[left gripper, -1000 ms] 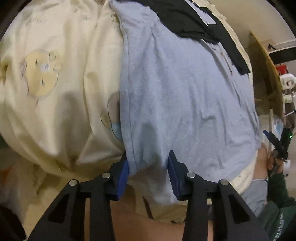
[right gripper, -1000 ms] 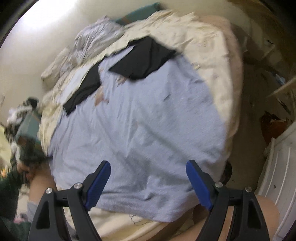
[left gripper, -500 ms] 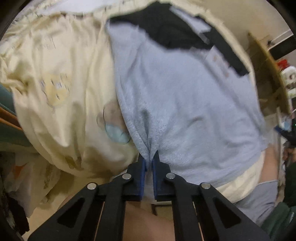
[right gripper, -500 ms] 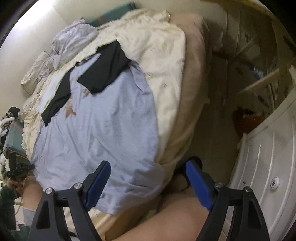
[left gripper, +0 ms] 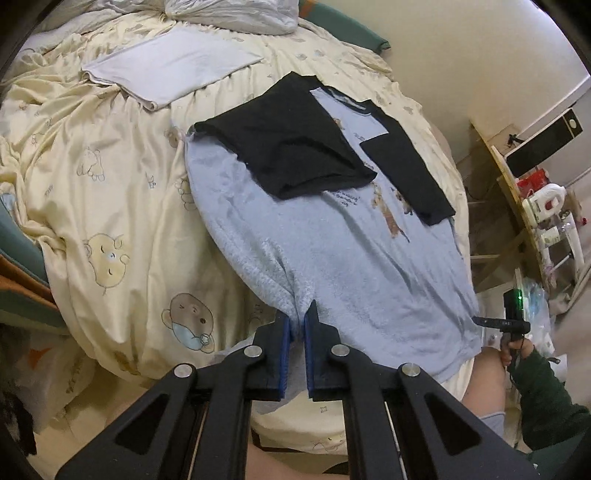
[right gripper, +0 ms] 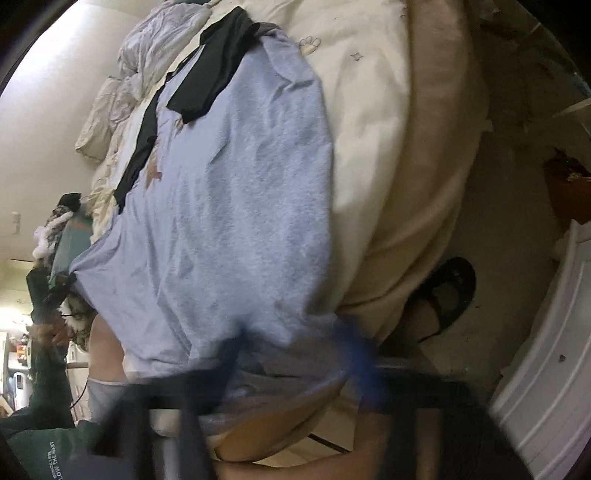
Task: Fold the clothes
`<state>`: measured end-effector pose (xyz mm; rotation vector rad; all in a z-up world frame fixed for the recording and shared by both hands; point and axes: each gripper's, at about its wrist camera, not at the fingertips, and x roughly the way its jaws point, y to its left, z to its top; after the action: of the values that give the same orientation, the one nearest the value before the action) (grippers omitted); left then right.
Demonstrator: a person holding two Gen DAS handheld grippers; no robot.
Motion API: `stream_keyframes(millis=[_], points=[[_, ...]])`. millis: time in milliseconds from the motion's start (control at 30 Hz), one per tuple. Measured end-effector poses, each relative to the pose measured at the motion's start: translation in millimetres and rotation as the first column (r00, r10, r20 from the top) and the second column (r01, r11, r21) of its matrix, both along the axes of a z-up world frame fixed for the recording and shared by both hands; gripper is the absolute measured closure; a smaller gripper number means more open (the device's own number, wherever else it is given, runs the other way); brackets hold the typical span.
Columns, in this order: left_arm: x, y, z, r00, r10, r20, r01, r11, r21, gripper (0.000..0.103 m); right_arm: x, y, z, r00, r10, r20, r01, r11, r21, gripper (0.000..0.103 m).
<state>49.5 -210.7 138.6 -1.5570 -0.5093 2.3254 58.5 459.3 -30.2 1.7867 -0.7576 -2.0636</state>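
A light blue T-shirt with black sleeves folded in over its chest lies flat on the bed. My left gripper is shut on the near left corner of the hem, which is pinched up between the blue pads. In the left wrist view my right gripper is at the hem's right corner, in a green-sleeved hand. The right wrist view is blurred. There my right gripper is closing, its fingers still apart with the shirt hem between them.
The bedding is cream with cartoon bears. A folded white garment and a crumpled grey quilt lie at the far end. A wooden shelf stands to the right. A black slipper and a white cabinet are beside the bed.
My left gripper shut on the hem corner and rose, pulling the cloth up. My right gripper swung down to the right hem corner and its fingers have come closer together.
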Motion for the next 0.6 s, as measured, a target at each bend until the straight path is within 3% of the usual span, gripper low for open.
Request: stream_keyframes(millis=[67, 300, 600], points=[[1, 0, -1, 1.0, 0.008, 0.005, -0.008, 1.0, 0.002, 0.097, 3, -5, 8, 0.999, 0.022, -0.033, -0.021, 0.999, 0.027, 0.095], [7, -15, 13, 0.998, 0.06, -0.012, -0.059, 0.997, 0.041, 0.097, 15, -7, 77, 0.987, 0.022, -0.159, -0.019, 1.0, 0.021, 0.096], [-14, -30, 45, 0.987, 0.12, -0.106, -0.097, 0.975, 0.197, 0.097, -24, -5, 171, 0.937, -0.023, -0.348, 0.012, 0.999, -0.032, 0.096]])
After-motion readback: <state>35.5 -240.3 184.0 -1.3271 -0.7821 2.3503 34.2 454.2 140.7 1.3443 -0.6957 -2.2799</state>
